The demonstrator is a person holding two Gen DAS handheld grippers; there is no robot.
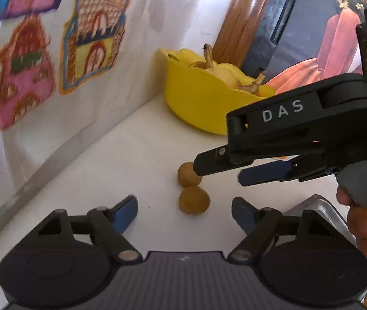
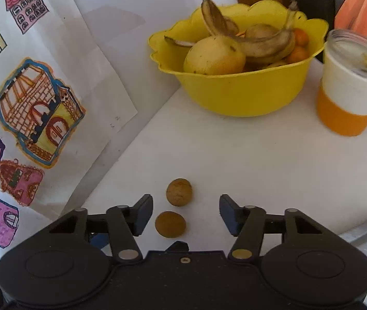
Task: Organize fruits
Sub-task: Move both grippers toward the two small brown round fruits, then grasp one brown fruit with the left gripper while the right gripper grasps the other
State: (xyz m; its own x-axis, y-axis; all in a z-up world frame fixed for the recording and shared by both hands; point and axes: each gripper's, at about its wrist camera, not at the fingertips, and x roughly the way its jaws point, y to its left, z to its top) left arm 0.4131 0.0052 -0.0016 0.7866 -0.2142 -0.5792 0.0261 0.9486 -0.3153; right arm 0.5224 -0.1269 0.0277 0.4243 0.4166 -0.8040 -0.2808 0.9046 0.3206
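Both my left tongs (image 1: 184, 213) and right tongs (image 2: 186, 214) are wide apart, and the near walnut (image 2: 170, 224) touches the far walnut (image 2: 179, 192), so a clumsy pinch could roll one away.

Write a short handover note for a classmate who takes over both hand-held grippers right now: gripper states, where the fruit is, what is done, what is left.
Left hand-held gripper: open, empty, aimed at the near brown fruit.
Right hand-held gripper: open, empty, low over the table, the same fruit between its fingers.
A second brown fruit lies just beyond it, loose on the table.
Yellow bowl at the back already holds bananas, a large yellow fruit and small orange ones.
Left: probably grasp each brown fruit and put it in the bowl.
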